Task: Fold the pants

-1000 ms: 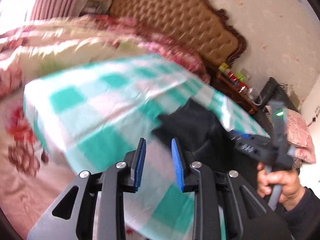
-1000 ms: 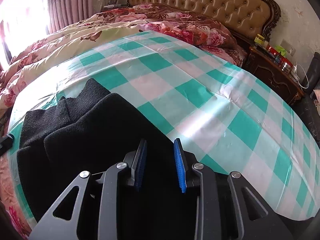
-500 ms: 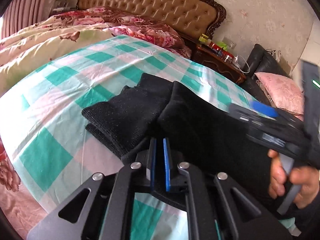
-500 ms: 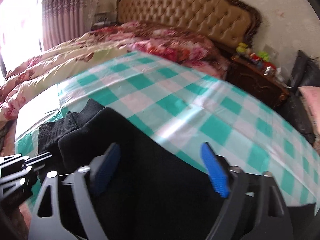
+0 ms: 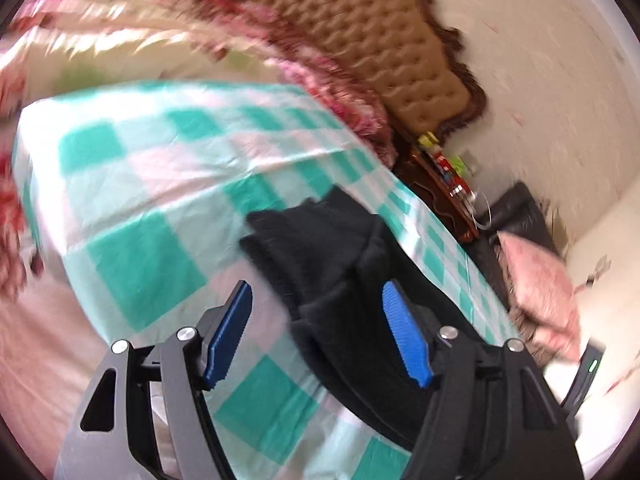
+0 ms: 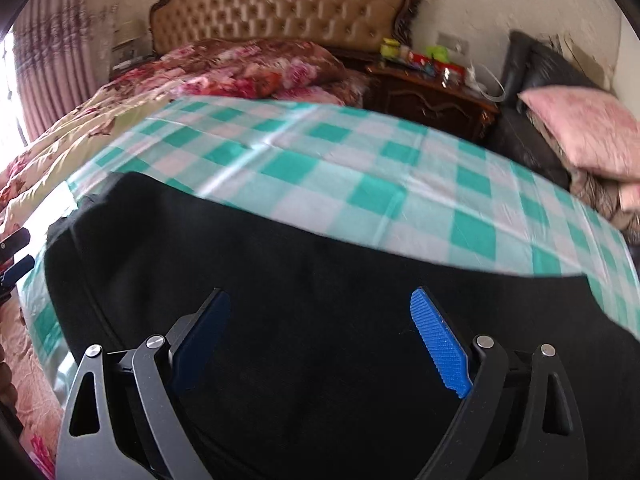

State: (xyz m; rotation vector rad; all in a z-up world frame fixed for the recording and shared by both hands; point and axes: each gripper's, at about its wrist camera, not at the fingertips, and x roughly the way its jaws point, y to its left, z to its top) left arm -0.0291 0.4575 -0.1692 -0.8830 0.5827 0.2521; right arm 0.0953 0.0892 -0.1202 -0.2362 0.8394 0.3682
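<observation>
1. Lying on the checked sheet (image 6: 360,184) on the bed, the black pants (image 6: 320,300) are bunched double at the end farthest from the nightstand (image 6: 432,92).
2. Both left tongs (image 5: 316,336) and right tongs (image 6: 320,344) hang spread wide, gripping nothing, over the pants.
3. Soft, limp knit, probably light; pinch a layered edge, not the middle.

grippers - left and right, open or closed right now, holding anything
Left gripper: open, holding nothing, black pants lie between and beyond its fingers.
Right gripper: open, holding nothing, above the pants on the checkered cloth.
</observation>
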